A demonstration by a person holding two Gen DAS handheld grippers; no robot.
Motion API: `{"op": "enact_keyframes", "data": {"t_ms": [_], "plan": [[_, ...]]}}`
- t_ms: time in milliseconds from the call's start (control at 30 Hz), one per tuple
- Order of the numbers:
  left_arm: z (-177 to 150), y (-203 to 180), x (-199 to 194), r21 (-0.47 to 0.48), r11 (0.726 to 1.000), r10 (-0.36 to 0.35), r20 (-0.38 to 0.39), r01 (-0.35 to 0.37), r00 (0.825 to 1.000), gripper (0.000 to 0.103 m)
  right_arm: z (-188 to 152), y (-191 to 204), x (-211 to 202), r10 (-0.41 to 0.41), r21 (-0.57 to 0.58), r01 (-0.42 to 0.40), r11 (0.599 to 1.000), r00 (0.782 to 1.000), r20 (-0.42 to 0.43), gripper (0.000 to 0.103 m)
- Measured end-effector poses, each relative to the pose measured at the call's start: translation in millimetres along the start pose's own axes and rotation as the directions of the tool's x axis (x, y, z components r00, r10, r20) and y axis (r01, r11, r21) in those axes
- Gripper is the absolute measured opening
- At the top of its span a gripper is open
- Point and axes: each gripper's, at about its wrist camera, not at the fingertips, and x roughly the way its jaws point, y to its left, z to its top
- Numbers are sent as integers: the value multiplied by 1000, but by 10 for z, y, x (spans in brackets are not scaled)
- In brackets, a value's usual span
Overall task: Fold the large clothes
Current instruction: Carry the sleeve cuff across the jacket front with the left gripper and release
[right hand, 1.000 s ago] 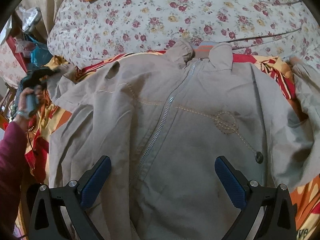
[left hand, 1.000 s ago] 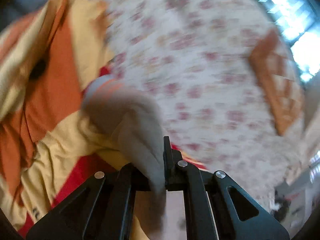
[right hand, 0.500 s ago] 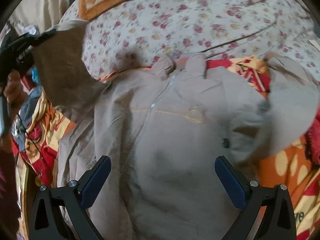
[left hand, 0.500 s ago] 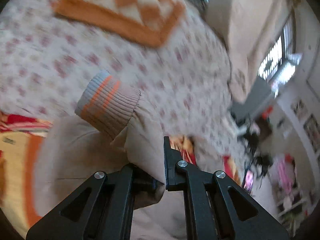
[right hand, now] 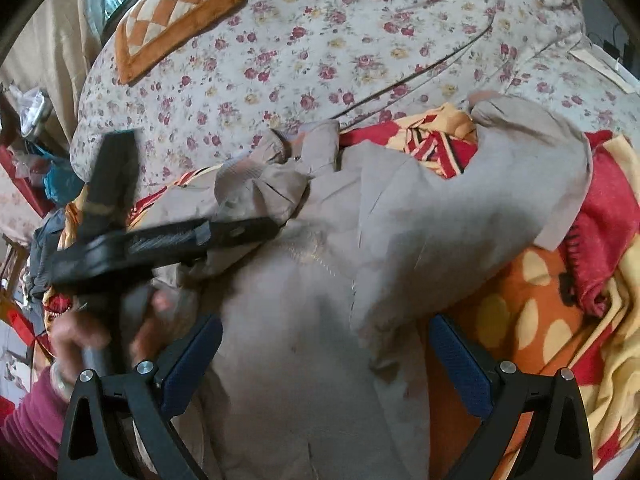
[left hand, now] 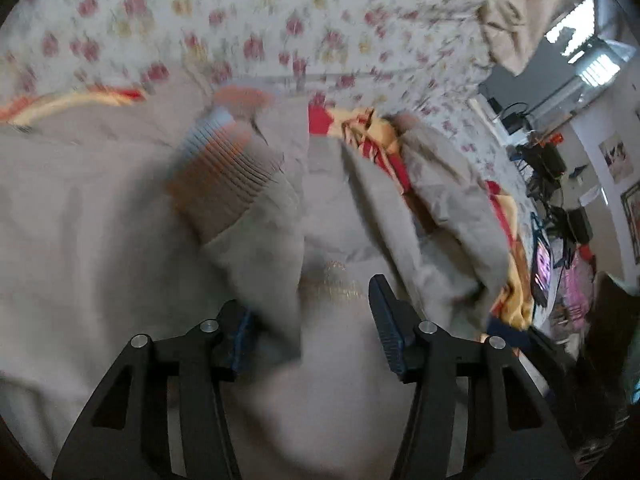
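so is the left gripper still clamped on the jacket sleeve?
Cannot tell. In the left wrist view the left gripper is opening, the sleeve lying between its jaws; blur hides whether the fabric touches a pad.

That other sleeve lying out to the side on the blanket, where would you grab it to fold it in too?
Judging from the right wrist view, near the cuff end of the outstretched sleeve, pinching its free edge by the blanket. Come from the outer side, over the blanket: the sleeve lies flat, pointing away from the jacket's body, so only that edge offers fabric to pinch. The right hand-held gripper stands open above.
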Motion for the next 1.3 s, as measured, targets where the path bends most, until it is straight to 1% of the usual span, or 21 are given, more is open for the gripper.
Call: {"op": "enact_keyframes", "data": {"t_ms": [67, 133, 200, 267, 300, 400, 500, 567, 600, 633, 667, 700, 733, 800, 833, 900, 1000, 1067, 1100, 1200, 1300], "plan": [[-54, 77, -360, 16, 999, 31, 65, -32, 997, 57, 52, 19, 34, 11, 0, -11, 1000, 1000, -1, 103], [-97, 231, -639, 9, 992, 126, 129, -129, 984, 57, 106, 56, 91, 23, -4, -23, 1000, 1000, -2, 103], [-184, 463, -886, -26, 953, 300, 180, -300, 937, 57, 180, 112, 172, 31, -11, -31, 999, 999, -5, 103], [-288, 704, -968, -77, 908, 419, 170, -412, 892, 57, 266, 175, 274, 44, -16, -44, 999, 999, -13, 103], [-338, 790, -970, -97, 901, 433, 159, -423, 887, 57, 316, 219, 332, 55, -18, -55, 998, 998, -17, 103], [-565, 1127, -917, -170, 886, 448, 79, -431, 890, 57, 444, 433, 527, 68, -51, -70, 996, 997, -36, 103], [-803, 1289, -769, -196, 863, 477, 14, -466, 879, 57, 499, 710, 728, 66, -122, -73, 990, 996, -58, 103], [-901, 1286, -746, -191, 865, 479, 42, -464, 877, 57, 541, 892, 888, 27, -167, -38, 985, 997, -69, 103], [-928, 1262, -759, -180, 861, 492, 54, -476, 869, 57, 557, 953, 989, -4, -188, -9, 982, 998, -69, 99], [-924, 1251, -764, -174, 859, 496, 49, -481, 867, 57, 569, 982, 1064, -19, -204, 6, 979, 998, -66, 93], [-920, 1243, -772, -171, 859, 495, 46, -482, 868, 57, 585, 985, 1141, -29, -219, 15, 976, 998, -63, 68], [-922, 1248, -789, -175, 862, 489, 44, -475, 871, 57, 611, 957, 1218, -42, -224, 25, 974, 997, -68, 39], [-926, 1253, -803, -181, 866, 480, 43, -466, 876, 57, 656, 865, 1282, -41, -193, 24, 981, 995, -85, 35], [-919, 1295, -823, -205, 874, 458, 49, -440, 888, 57, 730, 629, 1227, 37, -72, -42, 997, 996, -75, 31], [-922, 1322, -831, -218, 876, 450, 51, -430, 892, 57, 746, 529, 1161, 50, -39, -52, 998, 998, -49, 29], [-908, 1341, -845, -244, 876, 442, 56, -417, 895, 57, 730, 357, 1038, 13, -13, -13, 1000, 1000, 1, 29], [-850, 1318, -914, -260, 873, 445, 77, -413, 892, 57, 666, 78, 1083, 4, 56, -2, 998, 999, -38, 29], [-829, 1246, -1074, -260, 873, 454, 131, -412, 881, 57, 576, -69, 1083, 26, 100, -17, 995, 995, -94, 30], [-821, 1229, -1126, -259, 872, 461, 148, -416, 875, 57, 549, -108, 1035, 36, 116, -25, 993, 995, -91, 36], [-715, 1172, -1292, -264, 864, 483, 199, -428, 853, 57, 472, -210, 733, 3, 134, 1, 991, 1000, -29, 43], [-565, 1174, -1249, -264, 863, 484, 191, -430, 854, 57, 483, -228, 480, -28, 134, 21, 991, 999, 45, 45]]}}
